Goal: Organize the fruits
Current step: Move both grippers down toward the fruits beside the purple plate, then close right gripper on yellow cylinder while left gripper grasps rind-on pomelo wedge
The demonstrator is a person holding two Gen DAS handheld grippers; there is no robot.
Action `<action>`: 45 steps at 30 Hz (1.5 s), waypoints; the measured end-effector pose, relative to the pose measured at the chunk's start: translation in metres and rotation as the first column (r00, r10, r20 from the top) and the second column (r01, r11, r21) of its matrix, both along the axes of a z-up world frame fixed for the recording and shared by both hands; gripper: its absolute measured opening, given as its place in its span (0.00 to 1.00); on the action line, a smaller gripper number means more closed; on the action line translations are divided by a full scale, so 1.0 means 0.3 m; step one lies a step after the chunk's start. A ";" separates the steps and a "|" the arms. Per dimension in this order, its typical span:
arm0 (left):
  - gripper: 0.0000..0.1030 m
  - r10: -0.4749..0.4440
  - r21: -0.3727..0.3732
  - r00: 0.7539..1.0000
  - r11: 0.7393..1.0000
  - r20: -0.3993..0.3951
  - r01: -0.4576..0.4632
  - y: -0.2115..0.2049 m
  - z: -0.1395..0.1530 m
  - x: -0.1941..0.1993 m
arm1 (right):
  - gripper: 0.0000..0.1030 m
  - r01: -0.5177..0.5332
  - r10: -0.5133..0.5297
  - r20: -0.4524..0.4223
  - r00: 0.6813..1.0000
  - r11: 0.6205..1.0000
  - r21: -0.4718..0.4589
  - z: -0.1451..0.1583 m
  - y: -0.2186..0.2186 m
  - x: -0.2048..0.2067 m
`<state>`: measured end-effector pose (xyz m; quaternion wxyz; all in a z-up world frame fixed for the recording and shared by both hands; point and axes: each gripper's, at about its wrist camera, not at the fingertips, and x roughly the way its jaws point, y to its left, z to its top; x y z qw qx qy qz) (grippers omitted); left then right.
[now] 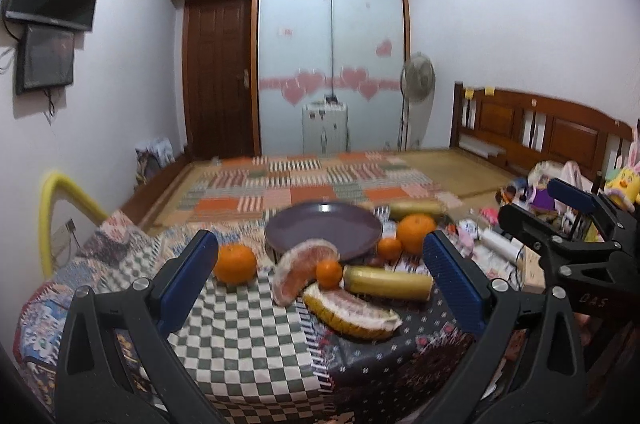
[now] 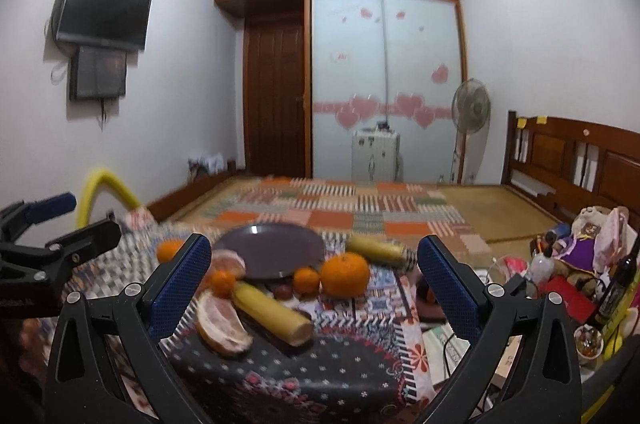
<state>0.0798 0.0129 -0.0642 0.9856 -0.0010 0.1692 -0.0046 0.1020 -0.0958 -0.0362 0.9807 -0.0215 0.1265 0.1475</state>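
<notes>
An empty purple plate sits on a patchwork-covered table. Around it lie a large orange at left, a large orange at right, two small oranges, two pomelo wedges and two bananas. My left gripper is open and empty, short of the fruit. My right gripper is open and empty; it also shows at right in the left wrist view.
A bed with a patterned quilt lies behind the table. Toys, bottles and clutter crowd the right side. A yellow tube arches at left. A fan and a white cabinet stand by the wardrobe.
</notes>
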 end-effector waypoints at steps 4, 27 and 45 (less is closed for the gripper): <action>1.00 -0.022 -0.017 0.995 1.000 -0.102 0.021 -0.006 -0.087 0.088 | 1.00 -0.022 0.017 -0.079 0.997 0.998 -0.058 -0.084 0.013 0.077; 1.00 -0.091 -0.095 0.930 0.994 -0.356 0.061 -0.071 -0.374 0.323 | 0.68 -0.260 0.225 -0.326 0.918 0.963 -0.068 -0.275 0.042 0.298; 0.75 -0.183 -0.132 0.906 0.981 -0.381 0.142 -0.041 -0.381 0.303 | 0.36 -0.368 0.336 -0.382 0.861 0.930 -0.012 -0.285 0.048 0.286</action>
